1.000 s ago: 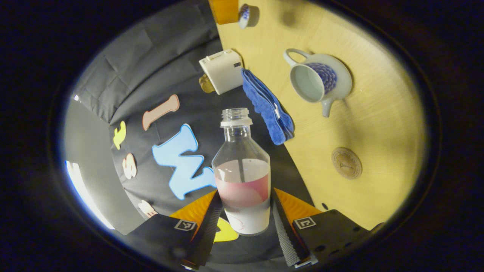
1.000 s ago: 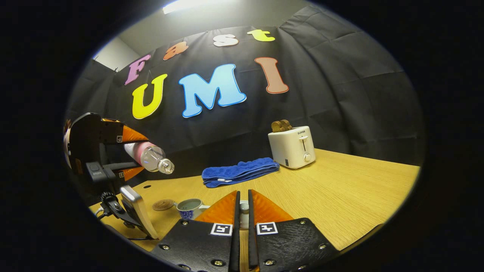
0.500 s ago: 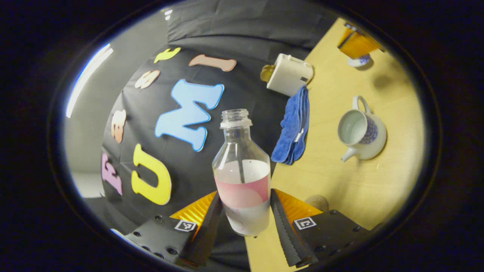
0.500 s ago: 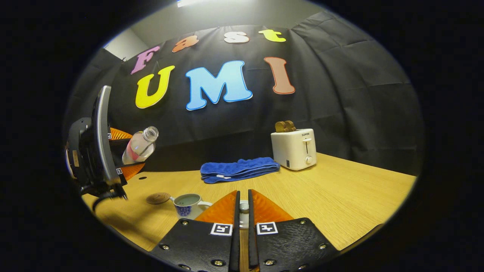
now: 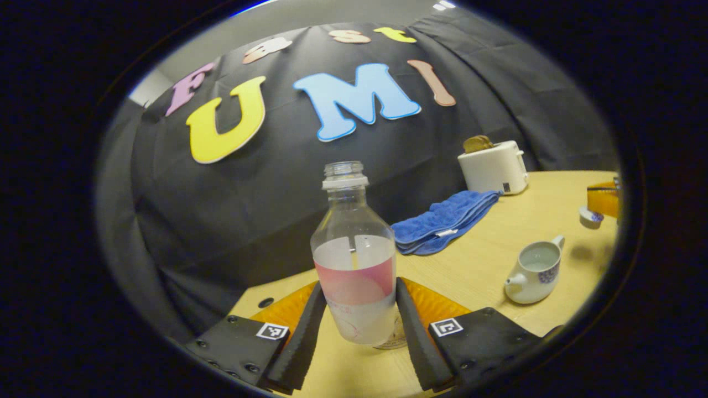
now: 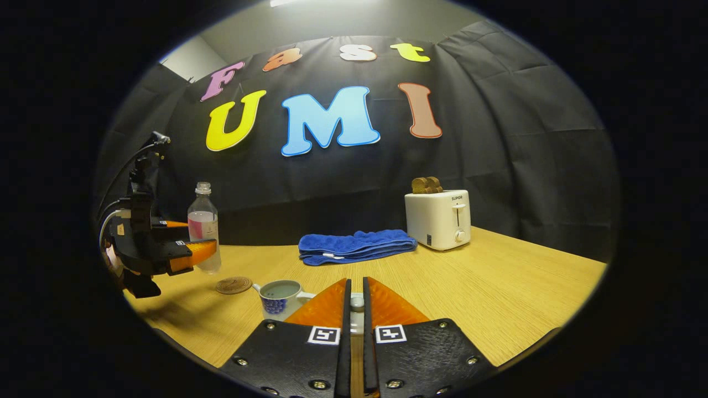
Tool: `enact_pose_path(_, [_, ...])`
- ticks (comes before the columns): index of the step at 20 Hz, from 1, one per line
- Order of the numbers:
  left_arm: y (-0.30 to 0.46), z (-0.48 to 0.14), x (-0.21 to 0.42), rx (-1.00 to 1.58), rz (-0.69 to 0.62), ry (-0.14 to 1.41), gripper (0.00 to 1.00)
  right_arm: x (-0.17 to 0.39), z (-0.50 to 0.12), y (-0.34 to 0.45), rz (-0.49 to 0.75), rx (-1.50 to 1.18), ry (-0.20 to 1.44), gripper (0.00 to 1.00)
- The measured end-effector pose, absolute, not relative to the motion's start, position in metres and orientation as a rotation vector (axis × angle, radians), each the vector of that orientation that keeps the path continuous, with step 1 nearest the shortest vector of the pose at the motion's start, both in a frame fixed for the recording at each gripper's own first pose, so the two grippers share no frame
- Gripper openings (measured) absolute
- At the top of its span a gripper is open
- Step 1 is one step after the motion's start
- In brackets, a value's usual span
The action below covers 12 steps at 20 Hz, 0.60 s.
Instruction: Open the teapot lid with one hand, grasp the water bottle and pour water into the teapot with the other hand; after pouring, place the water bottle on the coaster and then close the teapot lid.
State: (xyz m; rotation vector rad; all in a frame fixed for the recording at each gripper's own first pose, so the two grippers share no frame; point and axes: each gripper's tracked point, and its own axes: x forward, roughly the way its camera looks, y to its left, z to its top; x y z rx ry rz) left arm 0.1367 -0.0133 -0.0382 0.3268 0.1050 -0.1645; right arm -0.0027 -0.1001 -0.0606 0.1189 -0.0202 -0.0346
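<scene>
The left tool grips the water bottle by its lower body, one finger pressed on either side of the pink-and-white label, and the bottle stands upright with its mouth uncapped and water reaching about to the top of the label. In the right gripper view the same bottle is held upright off the bench near its left edge, with the left tool closed around it and the bottle's base above and just behind the round coaster; in the left gripper view the coaster peeks out right below the bottle's base, between the fingers. The teapot sits on the bench with its lid off, water visible inside, its spout pointing toward the left edge and its handle toward the right; in the right gripper view the teapot is just beside the coaster and partly hidden by the right tool's fingers. The right tool is closed on the small teapot lid, which shows pinched between its fingertips, held above the bench; in the left gripper view the lid appears near the bench's right edge. A folded blue towel and a white toaster stand along the far edge.
</scene>
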Motion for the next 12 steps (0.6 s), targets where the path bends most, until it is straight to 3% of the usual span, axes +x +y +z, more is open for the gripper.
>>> enact_pose_path(2, [-0.003,-0.049,0.144,0.210,-0.165,0.132,0.84,-0.002,-0.061,-0.098,-0.033,0.106,-0.020,0.09])
enact_pose_path(6, [0.004,-0.065,0.153,0.023,-0.182,0.165,0.84,-0.001,-0.060,-0.096,-0.028,0.091,-0.021,0.09])
enact_pose_path(12, [-0.004,-0.066,0.162,0.029,-0.184,0.141,0.84,-0.001,-0.060,-0.094,-0.022,0.090,-0.020,0.09])
